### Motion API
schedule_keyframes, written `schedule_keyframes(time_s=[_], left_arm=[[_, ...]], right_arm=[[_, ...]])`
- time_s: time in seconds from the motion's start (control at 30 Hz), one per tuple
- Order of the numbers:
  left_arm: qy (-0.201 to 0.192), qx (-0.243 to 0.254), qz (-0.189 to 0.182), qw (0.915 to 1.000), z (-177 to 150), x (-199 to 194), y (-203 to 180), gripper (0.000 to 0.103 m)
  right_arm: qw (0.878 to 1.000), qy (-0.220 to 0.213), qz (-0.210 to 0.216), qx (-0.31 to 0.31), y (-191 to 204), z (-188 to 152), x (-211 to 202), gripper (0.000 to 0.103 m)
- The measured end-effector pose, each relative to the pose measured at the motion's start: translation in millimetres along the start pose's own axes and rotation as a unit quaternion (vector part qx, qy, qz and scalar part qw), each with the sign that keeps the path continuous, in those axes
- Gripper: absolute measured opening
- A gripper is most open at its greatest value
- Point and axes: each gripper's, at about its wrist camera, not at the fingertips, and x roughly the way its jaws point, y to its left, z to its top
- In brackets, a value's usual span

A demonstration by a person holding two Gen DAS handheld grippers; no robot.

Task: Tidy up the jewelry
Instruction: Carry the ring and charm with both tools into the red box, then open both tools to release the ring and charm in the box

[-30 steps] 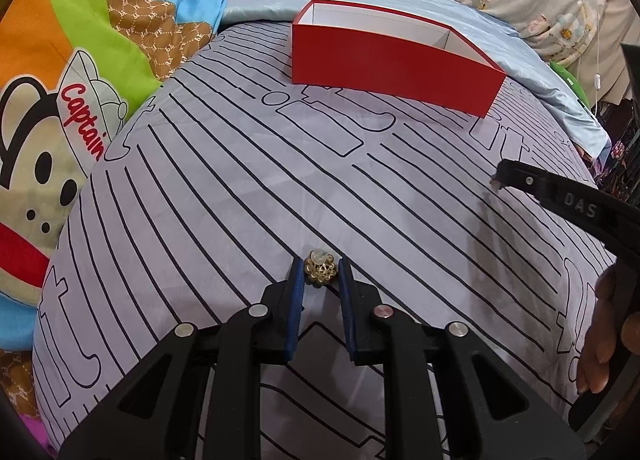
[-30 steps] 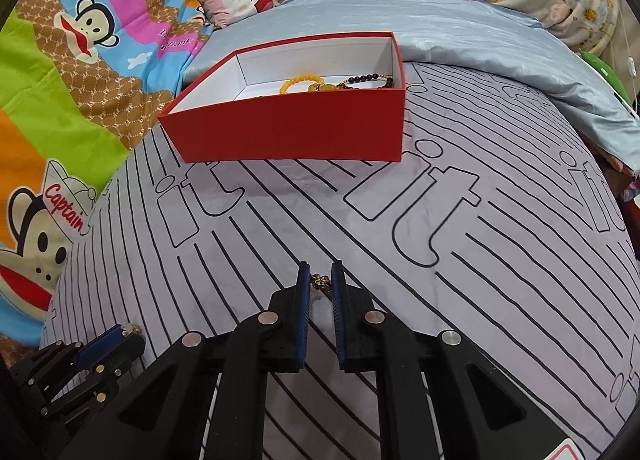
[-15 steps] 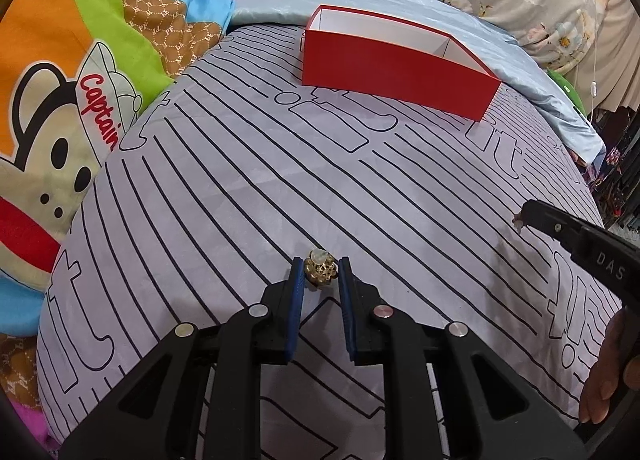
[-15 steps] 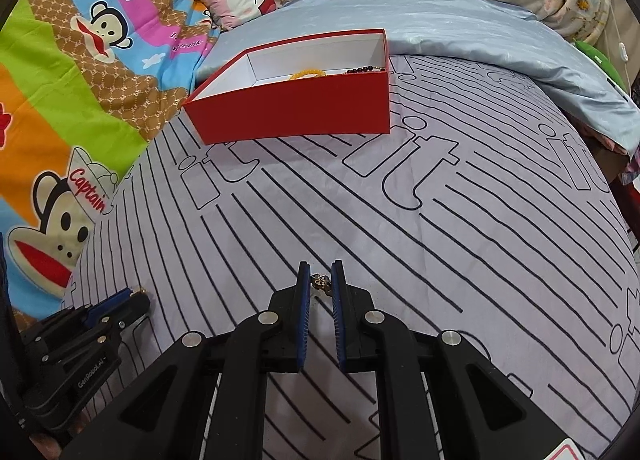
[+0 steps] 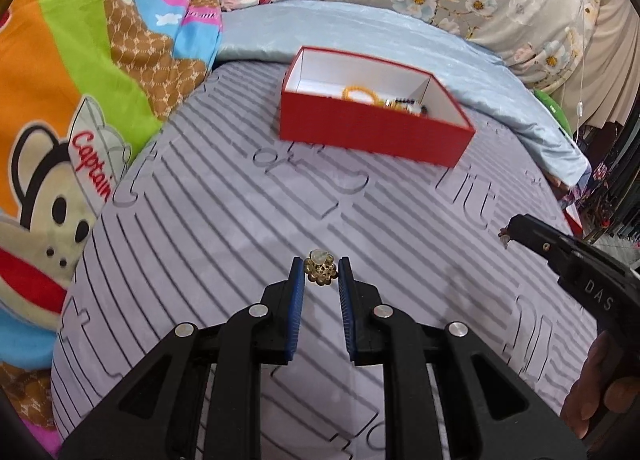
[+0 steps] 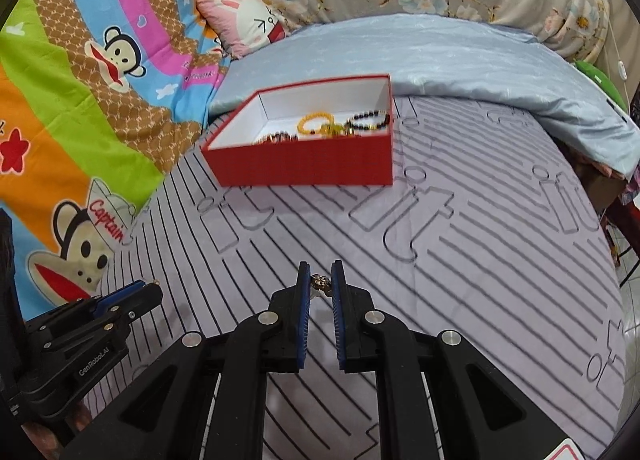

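Jaws of left gripper (image 5: 319, 275) pinch a gold flower brooch (image 5: 319, 270) facing the camera, right gripper (image 6: 320, 281) a small charm (image 6: 321, 282).

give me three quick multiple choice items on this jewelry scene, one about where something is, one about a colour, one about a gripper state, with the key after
1. Where does the yellow bead bracelet lie?
A. inside the box
B. on the striped sheet
C. on the pink pillow

2. What colour are the outside walls of the box?
A. blue
B. red
C. green

3. What is the left gripper doing?
A. standing wide open and empty
B. resting inside the box
C. clamped on a gold flower-shaped piece

Key:
1 A, the bracelet shows on the white floor within the box walls.
2 B, the wall facing the camera is plain red, above the striped sheet.
3 C, the gold flower-shaped piece sits pinched between the blue pads at the tips.
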Motion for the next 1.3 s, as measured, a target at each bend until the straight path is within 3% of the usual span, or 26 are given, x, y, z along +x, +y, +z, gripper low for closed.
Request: schedule_keyframes(time_s=[0.4, 0.6, 0.73, 0.93, 1.3], left_arm=[[-0.075, 0.016, 0.003, 0.9971, 124, 17, -25, 0.017], [-0.079, 0.021, 0.013, 0.9966, 166, 46, -33, 0.017], [-0.074, 0.020, 0.015, 0.9970, 183, 66, -34, 0.017], [-0.064, 0.022, 0.018, 0.9976, 198, 97, -36, 0.017], [-0.036, 0.022, 0.023, 0.9988, 200, 134, -35, 0.018]], right_arm=[[0.998, -0.055, 0.004, -0.026, 10, 97, 16, 0.010], [0.997, -0.065, -0.001, -0.031, 12, 134, 43, 0.010], [0.997, -0.064, -0.004, -0.032, 10, 151, 64, 0.004], [0.998, -0.058, -0.009, -0.029, 3, 162, 87, 0.004], [0.999, -0.041, -0.018, -0.018, -7, 163, 113, 0.004]])
